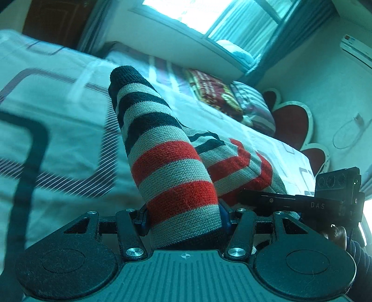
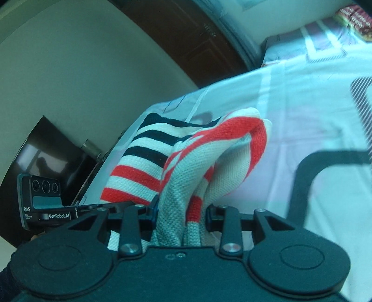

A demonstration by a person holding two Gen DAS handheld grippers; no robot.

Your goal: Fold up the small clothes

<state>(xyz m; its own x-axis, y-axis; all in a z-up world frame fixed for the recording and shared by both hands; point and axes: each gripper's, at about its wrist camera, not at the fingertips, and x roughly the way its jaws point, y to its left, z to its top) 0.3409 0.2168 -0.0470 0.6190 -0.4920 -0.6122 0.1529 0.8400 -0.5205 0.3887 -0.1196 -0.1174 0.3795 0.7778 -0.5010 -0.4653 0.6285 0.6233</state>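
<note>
The left gripper has its fingers clamped on a striped knit garment, which rises from between them as a thick roll banded in red, grey and black. Its dark tip points toward the far side of the bed. A second fold of the same cloth drapes to the right, toward the right gripper, which shows at the edge of this view with its camera block.

In the right wrist view, the right gripper has its fingers clamped on a bunched part of the garment, grey with red bands. The cloth arches up and over from the fingers. Behind and to the left, a flatter stretch with black, white and red stripes reaches toward the left gripper, whose camera block sits at the left edge.

The garment hangs between the two grippers, over the bed, which has a white cover with dark rounded line patterns. Whether any part of it touches the cover I cannot tell.

At the head of the bed lie a red patterned blanket and a striped pillow. A window is beyond them. A dark screen stands by the wall in the right view.
</note>
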